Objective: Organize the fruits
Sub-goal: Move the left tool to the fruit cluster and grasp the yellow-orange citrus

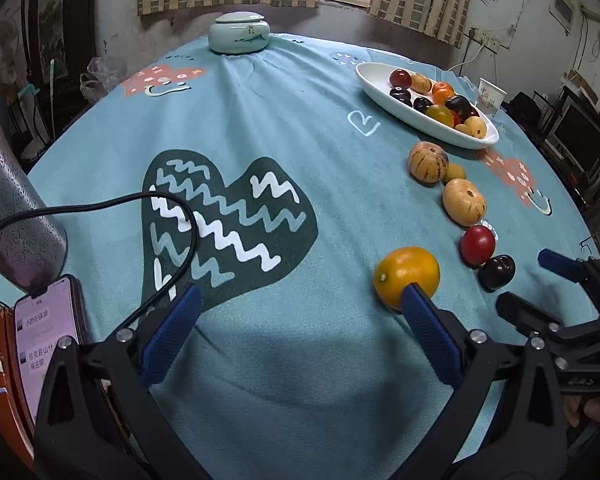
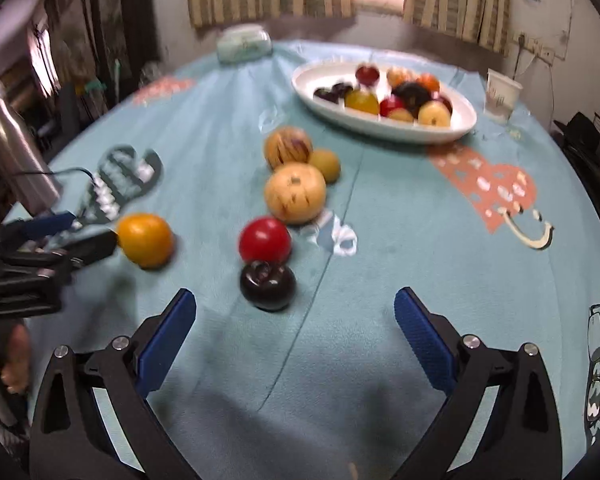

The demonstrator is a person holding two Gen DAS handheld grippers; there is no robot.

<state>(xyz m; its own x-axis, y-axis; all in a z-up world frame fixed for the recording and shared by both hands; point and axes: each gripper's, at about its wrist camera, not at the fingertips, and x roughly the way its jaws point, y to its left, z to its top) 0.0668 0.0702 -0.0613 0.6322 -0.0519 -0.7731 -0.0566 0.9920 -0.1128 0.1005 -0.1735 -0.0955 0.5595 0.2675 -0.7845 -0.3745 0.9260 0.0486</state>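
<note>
A white oval dish [image 1: 379, 92] [image 2: 311, 92] at the far right holds several small fruits. Loose on the blue cloth lie an orange [image 1: 407, 275] [image 2: 146, 240], a red fruit [image 1: 477, 245] [image 2: 264, 240], a dark plum [image 1: 496, 272] [image 2: 268, 286], two tan striped fruits [image 1: 428, 161] [image 1: 464, 201] and a small yellow one [image 1: 454, 172]. My left gripper [image 1: 300, 300] is open and empty, its right finger just in front of the orange. My right gripper [image 2: 296, 308] is open and empty, just short of the dark plum.
A pale lidded jar [image 1: 239, 34] stands at the table's far edge. A paper cup [image 1: 491, 96] stands behind the dish. A metal flask [image 1: 8, 208], a black cable [image 1: 140, 200] and a phone [image 1: 46, 340] lie at the left.
</note>
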